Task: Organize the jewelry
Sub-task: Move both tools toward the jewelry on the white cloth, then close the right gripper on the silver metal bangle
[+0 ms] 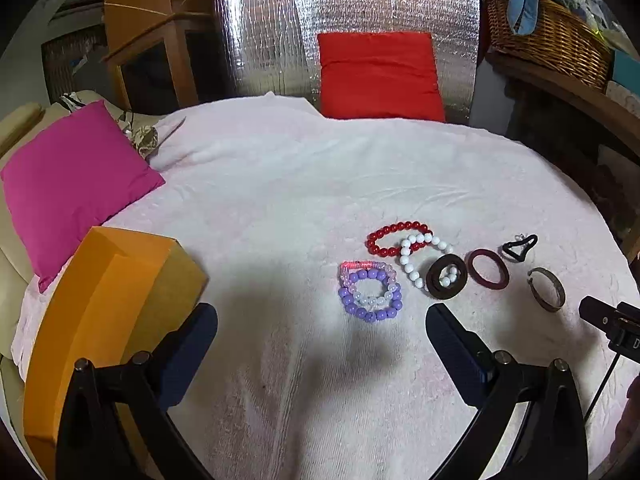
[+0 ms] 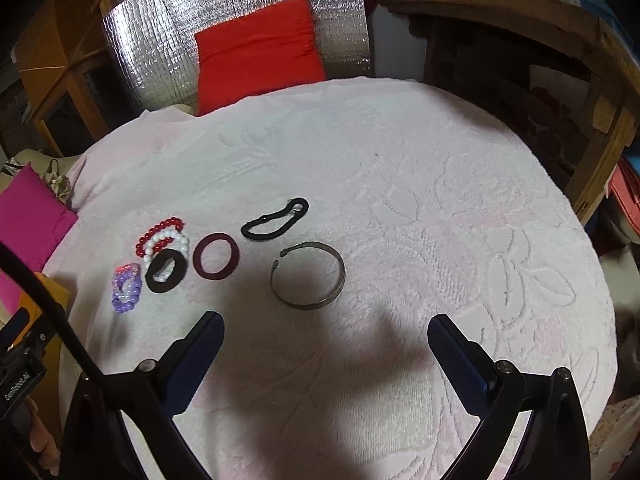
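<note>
The pale bedspread (image 1: pixel 300 184) is lit brightly from above, while the surroundings are left dim. Soft, broad shadows are thrown onto the cloth ahead of both tongs. Glare is scattered off the foil panel (image 1: pixel 344 20). Edges are bent and blackened by fisheye distortion; the centre is rendered sharp.

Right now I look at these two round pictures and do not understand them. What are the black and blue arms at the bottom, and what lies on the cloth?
They are two hand-held grippers, each with its own camera looking along its fingers. One picture comes from the left gripper, the other from the right gripper. Both are open and hold nothing. On the pale blanket lie a purple bead bracelet, a red bead bracelet, a white bead bracelet, a dark ring, a maroon ring, a metal bangle and a black clip. An orange box stands at the left.
</note>
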A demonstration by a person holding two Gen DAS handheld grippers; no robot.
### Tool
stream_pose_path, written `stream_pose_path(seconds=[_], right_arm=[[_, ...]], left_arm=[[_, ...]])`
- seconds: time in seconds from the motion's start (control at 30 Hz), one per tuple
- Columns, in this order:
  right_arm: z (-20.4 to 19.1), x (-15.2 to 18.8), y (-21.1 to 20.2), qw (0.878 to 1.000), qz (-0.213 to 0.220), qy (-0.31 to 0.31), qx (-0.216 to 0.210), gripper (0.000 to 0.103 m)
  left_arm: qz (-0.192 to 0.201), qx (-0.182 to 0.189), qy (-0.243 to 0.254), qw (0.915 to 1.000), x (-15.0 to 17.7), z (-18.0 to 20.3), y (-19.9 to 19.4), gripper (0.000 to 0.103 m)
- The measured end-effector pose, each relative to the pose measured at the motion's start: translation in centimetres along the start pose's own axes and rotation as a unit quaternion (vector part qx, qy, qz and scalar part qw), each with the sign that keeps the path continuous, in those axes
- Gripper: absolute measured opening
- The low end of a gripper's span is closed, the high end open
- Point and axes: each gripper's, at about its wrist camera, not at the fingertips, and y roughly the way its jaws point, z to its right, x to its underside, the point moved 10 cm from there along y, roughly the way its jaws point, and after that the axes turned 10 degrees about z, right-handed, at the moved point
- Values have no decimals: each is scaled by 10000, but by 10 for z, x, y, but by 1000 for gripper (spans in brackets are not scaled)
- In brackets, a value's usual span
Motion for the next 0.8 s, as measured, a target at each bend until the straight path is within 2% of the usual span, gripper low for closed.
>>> stream_pose_path(seconds=[0.1, 0.2, 0.3, 0.37, 0.43, 0.6, 0.7, 0.73, 0.8], right_arm=[[2, 3, 12, 9999, -129, 60, -84, 102], [5, 8, 29, 9994, -297, 106, -112, 94], [9, 13, 43, 9987, -457, 179, -99, 89], [9, 16, 51, 9982, -556, 214, -99, 87], [7, 14, 56, 9988, -474, 130, -36, 87], [-6, 14, 66, 9987, -437, -248, 129, 85], [-14, 13, 66, 9982, -373, -405, 221, 69], [-21, 12, 68, 9984, -369, -395, 188, 59], [-22, 12, 68, 9985, -328, -371, 240, 59]], left_arm=[[-283, 83, -45, 9996, 9, 0, 12, 103], [-783, 138, -199, 9966, 27, -5, 29, 103], [-1074, 132, -398, 9933, 39, -14, 40, 103], [-1130, 112, -453, 9925, 42, -18, 43, 103], [-1152, 90, -455, 9923, 43, -21, 45, 103], [-1267, 255, -503, 9903, 48, -21, 52, 103], [-1280, 368, -489, 9899, 46, -16, 58, 103], [-1274, 399, -474, 9899, 45, -14, 60, 103], [-1234, 468, -439, 9903, 41, -9, 63, 103]])
